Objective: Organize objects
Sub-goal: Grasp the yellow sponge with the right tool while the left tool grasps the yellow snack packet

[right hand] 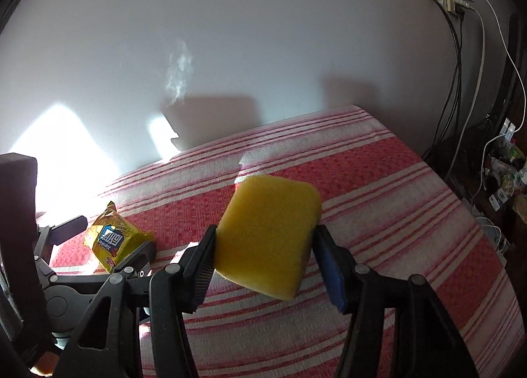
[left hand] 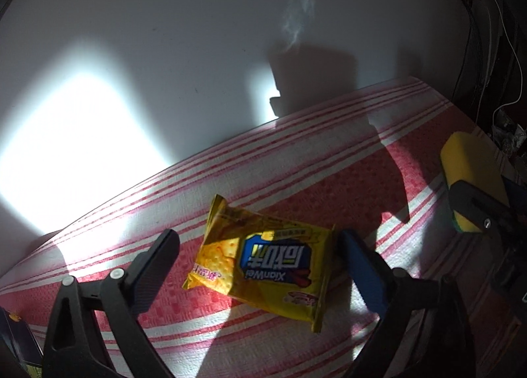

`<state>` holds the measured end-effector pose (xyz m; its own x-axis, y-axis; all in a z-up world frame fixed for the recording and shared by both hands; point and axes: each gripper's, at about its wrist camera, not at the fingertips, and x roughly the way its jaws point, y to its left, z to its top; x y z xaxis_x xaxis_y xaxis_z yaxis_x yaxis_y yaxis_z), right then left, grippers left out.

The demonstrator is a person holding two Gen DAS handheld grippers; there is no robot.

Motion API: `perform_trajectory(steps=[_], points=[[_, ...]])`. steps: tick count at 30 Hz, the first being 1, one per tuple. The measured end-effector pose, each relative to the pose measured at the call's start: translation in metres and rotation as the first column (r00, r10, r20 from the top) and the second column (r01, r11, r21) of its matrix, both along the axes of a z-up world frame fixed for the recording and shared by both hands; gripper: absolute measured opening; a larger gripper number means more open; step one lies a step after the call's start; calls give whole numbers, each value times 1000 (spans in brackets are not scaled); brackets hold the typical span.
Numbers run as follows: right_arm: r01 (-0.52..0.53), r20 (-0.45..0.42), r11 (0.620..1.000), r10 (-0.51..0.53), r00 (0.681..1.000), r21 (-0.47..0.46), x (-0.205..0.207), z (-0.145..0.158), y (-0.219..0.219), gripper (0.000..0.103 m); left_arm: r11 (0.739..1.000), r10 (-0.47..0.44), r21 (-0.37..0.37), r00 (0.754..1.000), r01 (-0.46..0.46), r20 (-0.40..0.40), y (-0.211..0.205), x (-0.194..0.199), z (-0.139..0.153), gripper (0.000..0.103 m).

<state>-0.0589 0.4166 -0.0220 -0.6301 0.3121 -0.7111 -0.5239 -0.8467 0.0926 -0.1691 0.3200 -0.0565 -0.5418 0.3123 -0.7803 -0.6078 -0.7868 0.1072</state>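
So your right tongs are clamped on the yellow sponge, which sits mid-frame in the right wrist view, lifted above the red and white striped cloth and tilted. Your left tongs are spread wide around the yellow cracker packet, lower middle of the left wrist view, lying flat on the cloth; the right finger looks very near its edge, but contact is unclear. Cables hang down the wall at upper right.

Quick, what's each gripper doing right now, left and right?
Left gripper: open, its fingers either side of the yellow snack packet on the striped cloth.
Right gripper: shut on the yellow sponge, held above the cloth.
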Motion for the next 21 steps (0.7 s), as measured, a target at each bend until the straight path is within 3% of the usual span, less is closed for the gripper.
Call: perform_trajectory(steps=[2, 8, 14, 21], points=[[-1, 0, 1000, 1, 1000, -7, -2, -2, 2, 60, 999, -12, 36, 1000, 12, 23, -1, 0, 1, 77], [2, -17, 999, -3, 1000, -48, -1, -4, 3, 60, 999, 53, 5, 998, -53, -41, -5, 16, 7, 73], [10, -75, 997, -15, 997, -71, 6, 0, 3, 60, 987, 159, 50, 965, -152, -211, -40, 58, 27, 73], [-64, -91, 997, 59, 994, -50, -1, -3, -21, 60, 951, 297, 146, 936, -272, -191, -120, 90, 37, 73]])
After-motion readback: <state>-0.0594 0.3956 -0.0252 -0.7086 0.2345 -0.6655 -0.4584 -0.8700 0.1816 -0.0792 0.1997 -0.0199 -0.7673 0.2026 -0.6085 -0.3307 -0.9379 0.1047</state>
